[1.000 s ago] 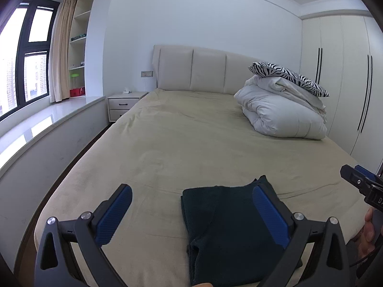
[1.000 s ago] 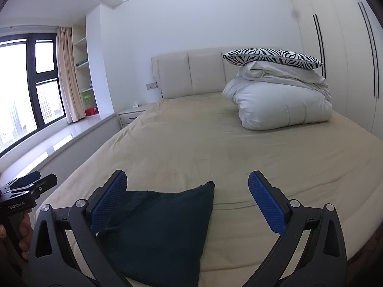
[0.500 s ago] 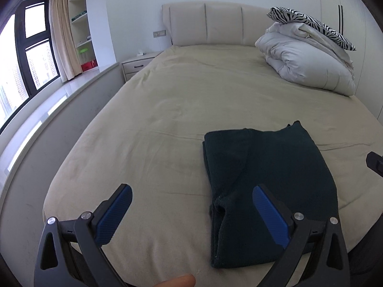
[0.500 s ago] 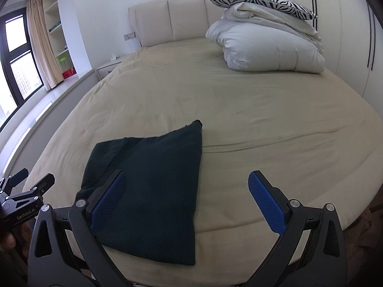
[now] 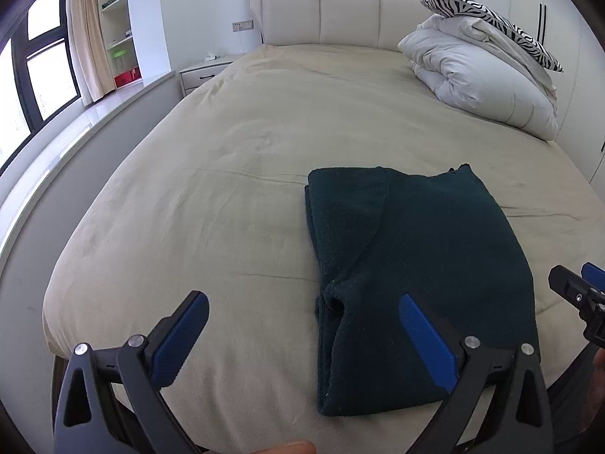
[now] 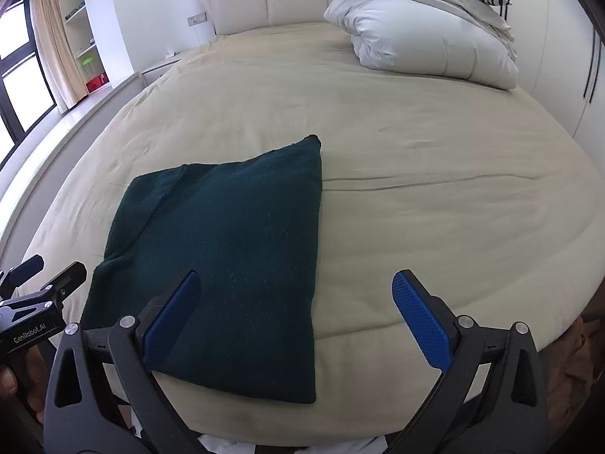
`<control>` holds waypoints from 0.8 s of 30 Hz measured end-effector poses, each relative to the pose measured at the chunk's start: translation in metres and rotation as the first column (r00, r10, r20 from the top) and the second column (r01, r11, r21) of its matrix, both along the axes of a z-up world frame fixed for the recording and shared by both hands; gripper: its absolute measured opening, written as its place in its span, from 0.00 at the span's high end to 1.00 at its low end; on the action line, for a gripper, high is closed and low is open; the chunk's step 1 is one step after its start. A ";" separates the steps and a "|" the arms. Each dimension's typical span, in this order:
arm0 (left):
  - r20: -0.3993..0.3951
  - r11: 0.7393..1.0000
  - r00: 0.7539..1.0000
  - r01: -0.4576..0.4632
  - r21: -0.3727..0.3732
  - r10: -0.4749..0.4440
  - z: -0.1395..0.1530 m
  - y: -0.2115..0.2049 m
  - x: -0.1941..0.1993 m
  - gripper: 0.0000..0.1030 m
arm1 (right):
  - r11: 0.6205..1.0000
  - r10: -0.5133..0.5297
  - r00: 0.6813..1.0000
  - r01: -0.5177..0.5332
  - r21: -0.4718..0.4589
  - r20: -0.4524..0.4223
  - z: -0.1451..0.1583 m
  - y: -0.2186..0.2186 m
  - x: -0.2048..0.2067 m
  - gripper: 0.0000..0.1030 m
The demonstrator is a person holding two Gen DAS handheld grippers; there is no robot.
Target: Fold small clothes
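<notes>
left gripper [image 5: 302, 325]: jaws wide apart, empty | right gripper [image 6: 295, 299]: jaws wide apart, empty | both side by side, level

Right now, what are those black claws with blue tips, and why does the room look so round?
Those claws are two grabbing tools, one held in each of a person's hands. Each carries a tiny camera that looks forward between its fingers, and its wide lens bends the room round. One picture comes from the left gripper, the other from the right gripper. Both are wide open and hold nothing. On the beige bed sheet lies a dark green folded garment, near the front edge. Farther back sits a white folded duvet with a zebra-striped pillow on top.
</notes>
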State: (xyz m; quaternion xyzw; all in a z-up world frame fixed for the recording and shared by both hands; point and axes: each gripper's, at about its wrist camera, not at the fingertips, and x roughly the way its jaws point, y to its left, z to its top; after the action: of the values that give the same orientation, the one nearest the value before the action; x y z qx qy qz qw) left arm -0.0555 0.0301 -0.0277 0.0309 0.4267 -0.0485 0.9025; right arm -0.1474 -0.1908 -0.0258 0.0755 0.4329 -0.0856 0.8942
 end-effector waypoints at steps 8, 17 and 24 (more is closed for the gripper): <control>-0.015 1.000 1.000 -0.012 -0.004 0.012 -0.003 0.003 -0.001 0.00 | 1.000 0.026 0.999 -0.026 -0.010 -0.039 -0.014 0.008 0.005 0.00; -0.022 1.000 1.000 -0.013 -0.002 0.013 -0.006 0.004 0.004 0.00 | 0.999 0.031 0.998 -0.032 -0.013 -0.048 -0.017 0.012 0.009 0.00; -0.027 1.000 0.999 -0.020 -0.001 0.020 -0.009 0.006 0.005 0.00 | 0.999 0.031 0.998 -0.031 -0.012 -0.049 -0.017 0.013 0.010 0.00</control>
State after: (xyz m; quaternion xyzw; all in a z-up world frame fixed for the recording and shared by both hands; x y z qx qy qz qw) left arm -0.0509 0.0358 -0.0364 0.0253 0.4392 -0.0404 0.8971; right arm -0.1375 -0.1780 -0.0432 0.0611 0.4552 -0.0764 0.8850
